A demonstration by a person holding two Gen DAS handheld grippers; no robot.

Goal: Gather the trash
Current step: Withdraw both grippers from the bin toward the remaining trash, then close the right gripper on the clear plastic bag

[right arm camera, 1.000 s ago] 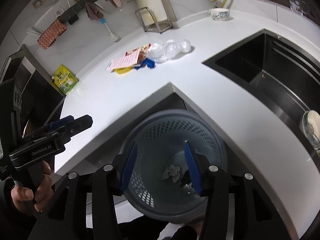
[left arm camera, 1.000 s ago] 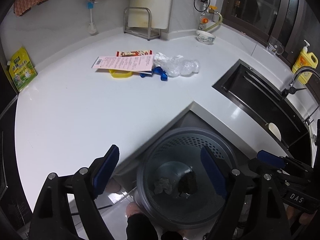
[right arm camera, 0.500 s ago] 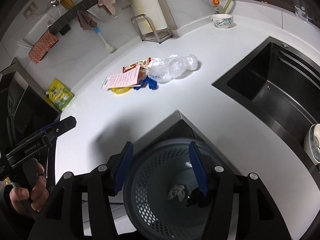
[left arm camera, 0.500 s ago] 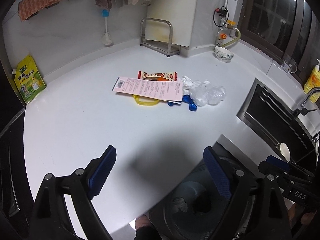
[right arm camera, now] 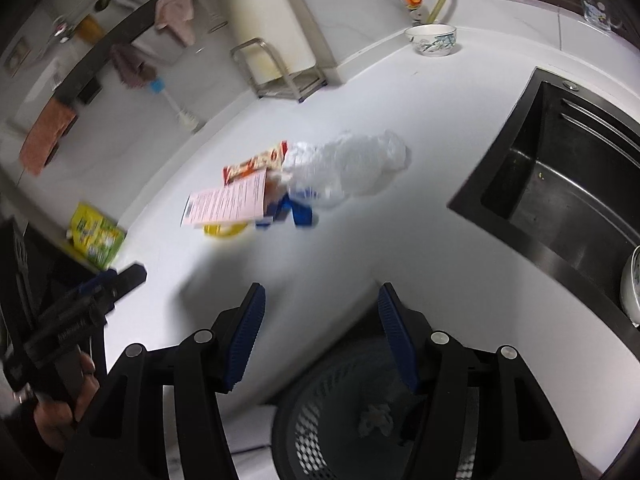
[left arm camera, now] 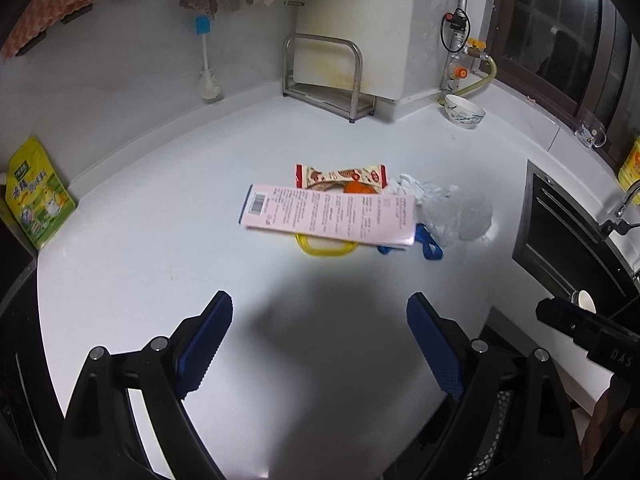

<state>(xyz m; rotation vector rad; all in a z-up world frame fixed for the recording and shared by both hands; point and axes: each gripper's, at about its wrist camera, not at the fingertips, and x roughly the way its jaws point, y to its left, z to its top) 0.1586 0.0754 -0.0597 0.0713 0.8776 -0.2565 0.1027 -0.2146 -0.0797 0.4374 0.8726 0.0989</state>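
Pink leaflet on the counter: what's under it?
Sticking out from under the pink leaflet: a yellow loop, a blue strap and something orange. The parts beneath the leaflet are hidden.

- Left claw (left arm camera: 320, 340): black plastic arms, ribbed blue pads (left arm camera: 206, 344) on both fingers, round silver screws at the joints.
- Right claw (right arm camera: 320, 340): same black frame, blue pads, silver screws.
- Bare-skinned hand (right arm camera: 60, 404) grips a black handle with white lettering.
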